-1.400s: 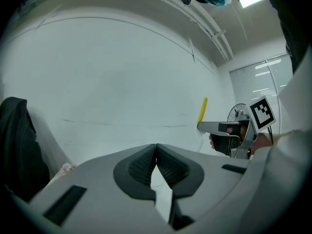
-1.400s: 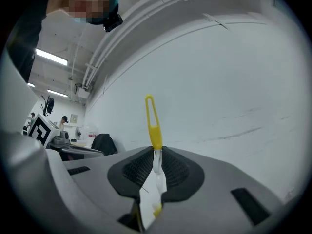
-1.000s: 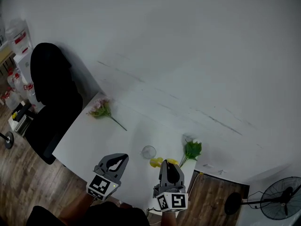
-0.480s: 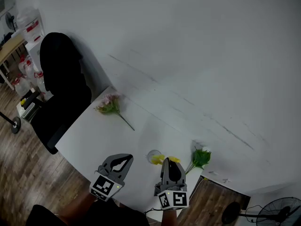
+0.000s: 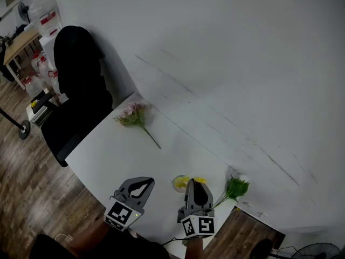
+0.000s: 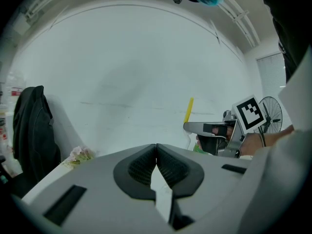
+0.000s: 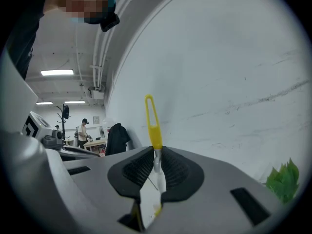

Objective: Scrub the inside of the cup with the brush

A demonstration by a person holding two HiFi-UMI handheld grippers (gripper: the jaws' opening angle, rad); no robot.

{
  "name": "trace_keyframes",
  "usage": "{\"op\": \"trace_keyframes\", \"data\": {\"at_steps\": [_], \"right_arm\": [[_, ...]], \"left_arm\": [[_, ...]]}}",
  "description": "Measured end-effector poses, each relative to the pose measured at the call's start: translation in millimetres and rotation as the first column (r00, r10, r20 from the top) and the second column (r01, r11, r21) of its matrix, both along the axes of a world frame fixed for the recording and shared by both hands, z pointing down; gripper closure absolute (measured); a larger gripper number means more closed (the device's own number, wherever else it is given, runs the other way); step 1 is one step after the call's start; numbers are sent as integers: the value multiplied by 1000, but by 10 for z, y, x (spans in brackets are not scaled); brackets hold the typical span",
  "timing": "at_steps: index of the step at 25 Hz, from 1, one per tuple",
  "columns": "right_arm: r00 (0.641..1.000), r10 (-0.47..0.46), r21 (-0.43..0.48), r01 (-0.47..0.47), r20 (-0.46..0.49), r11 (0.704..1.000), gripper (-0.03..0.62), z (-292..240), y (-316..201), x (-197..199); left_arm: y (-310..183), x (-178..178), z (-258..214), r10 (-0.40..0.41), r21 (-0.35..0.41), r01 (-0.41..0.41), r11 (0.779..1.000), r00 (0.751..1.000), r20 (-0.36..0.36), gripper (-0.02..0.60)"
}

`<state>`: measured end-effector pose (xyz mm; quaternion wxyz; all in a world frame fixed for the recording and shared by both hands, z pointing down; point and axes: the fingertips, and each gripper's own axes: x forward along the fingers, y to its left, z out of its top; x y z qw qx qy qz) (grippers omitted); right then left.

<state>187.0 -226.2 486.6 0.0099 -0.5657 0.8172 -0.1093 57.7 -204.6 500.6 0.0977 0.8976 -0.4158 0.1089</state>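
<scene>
A clear glass cup (image 5: 178, 184) stands on the white table (image 5: 118, 150) near its front edge. My right gripper (image 5: 196, 184) sits just right of the cup, shut on a yellow brush (image 5: 200, 181) whose looped handle (image 7: 152, 121) sticks up past the jaws. In the head view a yellow bit overlaps the cup's rim. About a hand's width left of the cup, my left gripper (image 5: 144, 182) is shut with nothing in it (image 6: 156, 147). The left gripper view also shows the brush handle (image 6: 188, 110) and the right gripper (image 6: 214, 129). Neither gripper view shows the cup.
A pink flower stem (image 5: 135, 116) lies at the table's far left. Green leaves with a white bloom (image 5: 235, 188) lie at the right end. A black chair with a dark jacket (image 5: 78, 85) stands left of the table. The white wall (image 5: 226, 63) runs behind it.
The head view has swung, so table and chair sit further right and up in frame. The cup now shows closer to the right gripper's tip. Both grippers stay shut.
</scene>
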Motion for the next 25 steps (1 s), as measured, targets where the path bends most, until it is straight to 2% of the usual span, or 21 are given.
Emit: {"op": "trace_keyframes", "data": {"at_steps": [13,25], "right_arm": [[999,-30,-78,31,14,996,533,431,-313,45],[999,-39,-103,39,2,994,533,723,-374,-6]], "left_arm": [[-155,48,354,-30,-63,31,998,1000,5,558],[-165,98,427,-20,-68,20,997,1000,2,557]]}}
